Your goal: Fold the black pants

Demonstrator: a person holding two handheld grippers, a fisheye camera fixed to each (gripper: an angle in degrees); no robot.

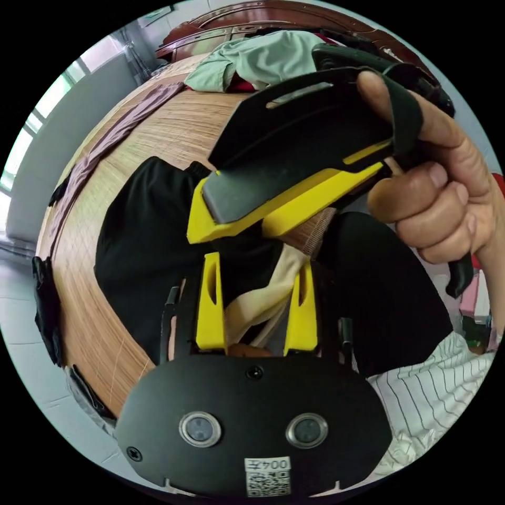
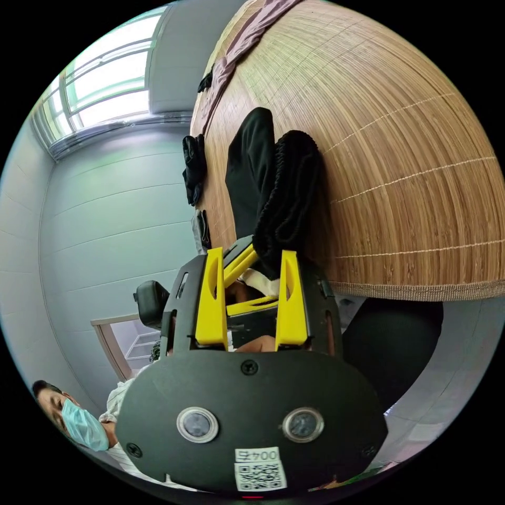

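- The black pants [image 1: 142,247] are seen lying on a woven bamboo mat [image 1: 168,126] near its front edge, w/ part of the fabric hanging over that edge toward the person.
- In the left gripper view, the left gripper [image 1: 258,294] is held just over the pants' opened waist; the pale inner lining [image 1: 263,300] is seen between its jaws. Jaws are spread; whether they press the cloth cannot be told.
- The right gripper [image 1: 231,215] is seen in that view, gripped by a hand [image 1: 447,200], angled down at the waistband beside the left one; its jaws look nearly closed there, but contact w/ cloth is hidden.
- In the right gripper view, the ribbed waistband [image 2: 286,200] is bunched at the jaw tips of the right gripper [image 2: 250,294]; a firm grasp cannot be confirmed.
- Both tools are judged to be brought to the waist end so the top edge can be taken at two pts and carried over for a fold.
- No containers are seen; a pile of other clothes, incl. a pale green garment [image 1: 258,58], is left at the mat's far end, well apart from the pants.
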